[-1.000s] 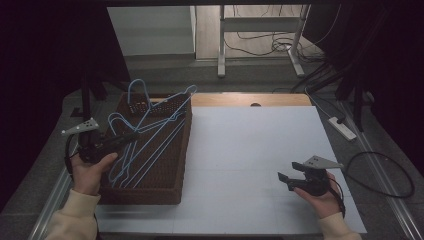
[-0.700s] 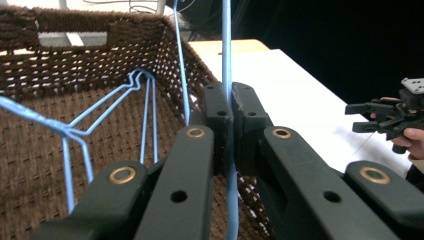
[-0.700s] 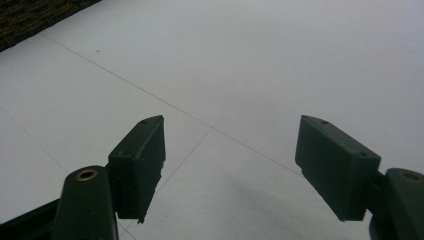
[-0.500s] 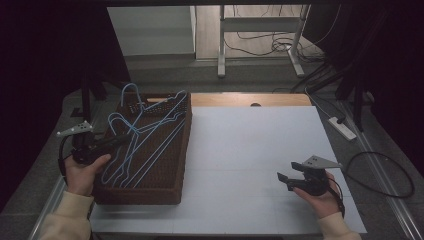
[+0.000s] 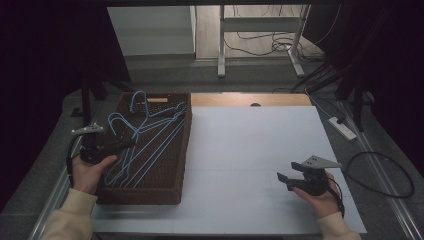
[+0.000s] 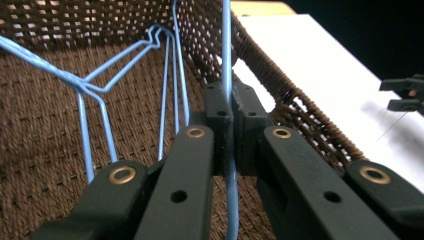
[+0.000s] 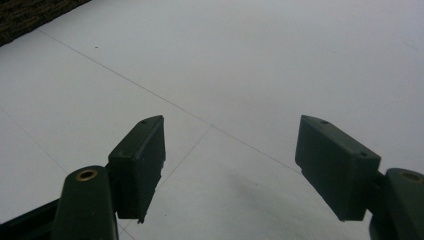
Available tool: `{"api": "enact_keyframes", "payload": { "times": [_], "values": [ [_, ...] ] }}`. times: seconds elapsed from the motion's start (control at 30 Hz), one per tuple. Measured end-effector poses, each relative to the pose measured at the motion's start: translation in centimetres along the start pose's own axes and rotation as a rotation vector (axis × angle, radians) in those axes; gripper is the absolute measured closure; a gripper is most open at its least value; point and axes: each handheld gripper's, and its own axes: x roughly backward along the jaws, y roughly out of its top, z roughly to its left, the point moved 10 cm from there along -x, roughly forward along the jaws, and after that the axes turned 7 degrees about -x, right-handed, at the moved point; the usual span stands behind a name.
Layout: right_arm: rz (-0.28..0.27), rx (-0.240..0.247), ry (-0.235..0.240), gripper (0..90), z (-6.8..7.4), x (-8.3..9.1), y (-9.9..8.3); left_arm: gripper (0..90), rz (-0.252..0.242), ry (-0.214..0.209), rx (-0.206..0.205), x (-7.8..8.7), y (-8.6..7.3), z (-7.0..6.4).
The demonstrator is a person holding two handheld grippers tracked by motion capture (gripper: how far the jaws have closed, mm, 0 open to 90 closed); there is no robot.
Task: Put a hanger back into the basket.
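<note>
1. High view: a person is sitting at a table covered w/ a white sheet (image 5: 250,150). A dark brown wicker basket (image 5: 165,192) is standing on the sheet's left end, holding a tangle of light blue wire hangers (image 5: 150,135).

2. Left gripper (image 5: 131,143) is reaching over the basket's left wall, into the hanger pile. Left gripper view: both jaws are pinching tight on one blue hanger wire (image 6: 226,60), which is running straight up between them. Other hangers are lying on the basket floor behind it, to the left in that view.

3. Right gripper (image 5: 281,181) is resting in the hand over bare sheet, well apart from the basket on its right side. Right gripper view: jaws are standing wide w/ nothing between them; white sheet beneath.

4. Progress, as a judgement: work is looking early. One hanger is gripped, but all hangers are sitting inside or leaning on the basket, and none is lying on the sheet. Left to do, prob.: lifting the gripped hanger free of the tangle and carrying it out over the basket wall.

5. Vs. the earlier frames: the hanger bundle is sitting lower and flatter in the basket now, and the left hand is pulling slightly back toward the basket's left wall. Right gripper is staying put, jaws as wide as before.
</note>
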Motion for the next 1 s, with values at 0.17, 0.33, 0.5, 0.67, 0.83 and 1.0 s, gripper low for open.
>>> {"api": "enact_keyframes", "payload": {
  "times": [0.17, 0.33, 0.5, 0.67, 0.83, 1.0],
  "values": [
    [0.002, 0.001, -0.001, 28.9, 0.0, 0.0, 0.0, 87.0, 0.052, 0.004, -0.011, -1.1, -0.5, 0.1],
    [0.002, 0.001, 0.000, 28.9, 0.0, 0.0, 0.0, 86.9, 0.088, 0.015, 0.001, -1.8, -1.0, 0.4],
    [0.004, 0.002, 0.000, 28.9, 0.0, -0.1, -0.1, 86.8, 0.115, 0.023, 0.039, -2.0, -1.3, 0.8],
    [0.004, 0.002, 0.000, 28.9, 0.1, -0.1, -0.1, 86.5, 0.149, 0.062, 0.065, -1.9, -1.7, 1.6],
    [0.009, 0.002, -0.001, 28.8, 0.0, -0.1, -0.1, 86.5, 0.208, 0.090, 0.084, -2.0, -2.4, 2.5],
    [0.011, 0.002, -0.001, 28.9, 0.0, -0.2, -0.2, 85.9, 0.287, 0.103, 0.080, -2.5, -3.1, 2.8]
  ]
}}
